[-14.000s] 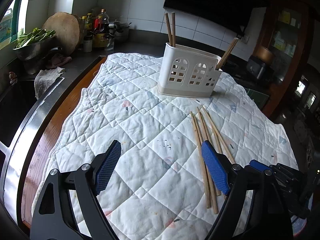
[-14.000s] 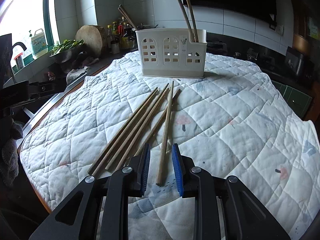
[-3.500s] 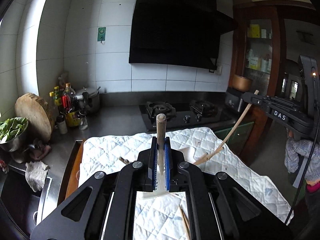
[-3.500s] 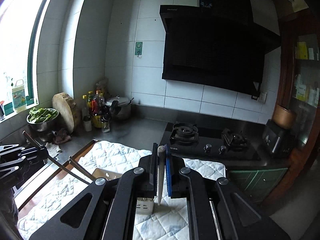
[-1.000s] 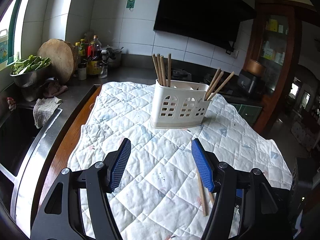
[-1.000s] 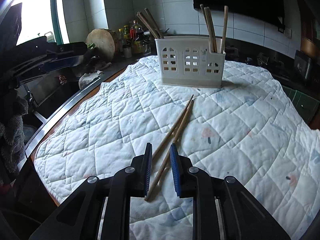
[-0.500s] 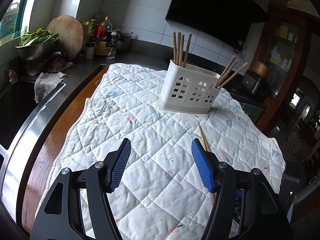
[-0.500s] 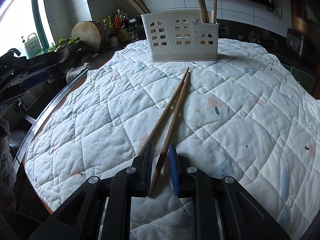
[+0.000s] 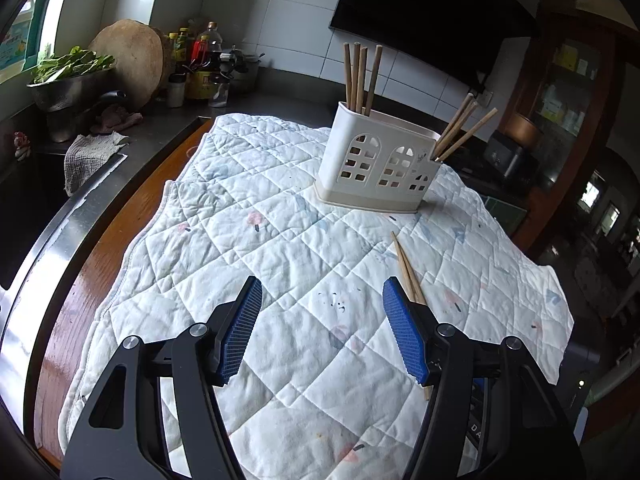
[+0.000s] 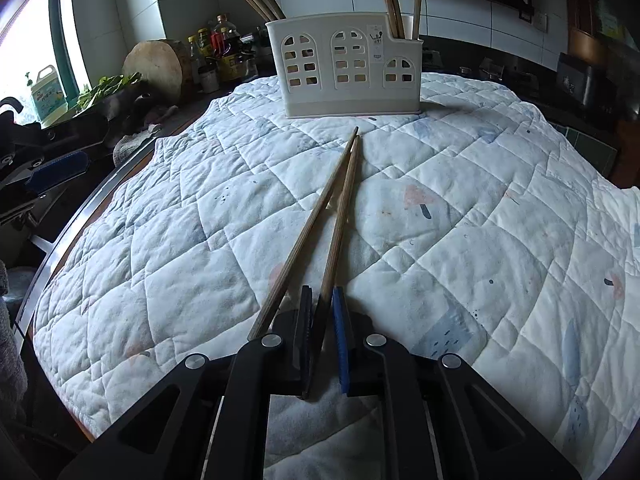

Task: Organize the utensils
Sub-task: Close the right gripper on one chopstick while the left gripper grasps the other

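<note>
White utensil caddy (image 9: 378, 168) upright on quilted cloth (image 9: 256, 248) over worktop. Four chopsticks (image 9: 360, 74) stand in its left compartment, three more (image 9: 460, 128) lean in right one. Judged mostly done. Left over: two loose chopsticks (image 10: 320, 216) flat on cloth, near caddy, tips converging toward it. Right hand-held gripper (image 10: 322, 322) clenched on near end of right-hand stick; other stick lies just beside, outside jaws. Left hand-held gripper (image 9: 320, 328) released, empty, above cloth. Remaining: two sticks into caddy.
</note>
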Motion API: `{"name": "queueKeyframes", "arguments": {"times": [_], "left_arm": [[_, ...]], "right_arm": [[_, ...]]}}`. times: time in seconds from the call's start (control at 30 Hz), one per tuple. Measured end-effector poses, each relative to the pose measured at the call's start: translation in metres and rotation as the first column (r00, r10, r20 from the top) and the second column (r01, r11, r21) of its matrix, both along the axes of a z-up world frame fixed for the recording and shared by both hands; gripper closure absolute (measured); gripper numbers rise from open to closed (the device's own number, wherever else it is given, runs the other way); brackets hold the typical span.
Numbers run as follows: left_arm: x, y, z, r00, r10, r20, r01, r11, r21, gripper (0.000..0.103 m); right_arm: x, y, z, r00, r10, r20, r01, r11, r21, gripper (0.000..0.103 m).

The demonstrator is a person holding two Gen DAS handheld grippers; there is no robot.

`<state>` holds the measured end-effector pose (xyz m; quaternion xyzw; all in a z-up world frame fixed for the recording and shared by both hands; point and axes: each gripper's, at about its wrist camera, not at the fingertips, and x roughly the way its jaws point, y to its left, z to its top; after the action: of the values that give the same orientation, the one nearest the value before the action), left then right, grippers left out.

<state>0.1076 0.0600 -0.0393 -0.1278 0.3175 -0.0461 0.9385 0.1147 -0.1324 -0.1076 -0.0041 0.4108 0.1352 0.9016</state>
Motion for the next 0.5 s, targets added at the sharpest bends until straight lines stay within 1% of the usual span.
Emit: {"name": "queueKeyframes", "arguments": {"times": [0.2, 0.37, 0.5], "left_arm": [[0.001, -0.008, -0.005, 1.0, -0.017, -0.013, 0.017, 1.0, 0.006, 0.04], [0.003, -0.019, -0.013, 0.998, -0.049, -0.035, 0.049, 0.999, -0.006, 0.04], [0.004, -0.034, -0.02, 0.995, -0.086, -0.054, 0.086, 0.996, 0.001, 0.041]], "right_arm": [[-0.003, -0.009, 0.006, 1.0, -0.005, 0.02, 0.005, 1.0, 0.018, 0.095], [-0.007, -0.022, 0.021, 0.998, -0.009, 0.06, 0.007, 0.999, 0.043, 0.096], [-0.012, -0.032, 0.036, 0.995, -0.009, 0.1, 0.003, 0.998, 0.057, 0.096]]}}
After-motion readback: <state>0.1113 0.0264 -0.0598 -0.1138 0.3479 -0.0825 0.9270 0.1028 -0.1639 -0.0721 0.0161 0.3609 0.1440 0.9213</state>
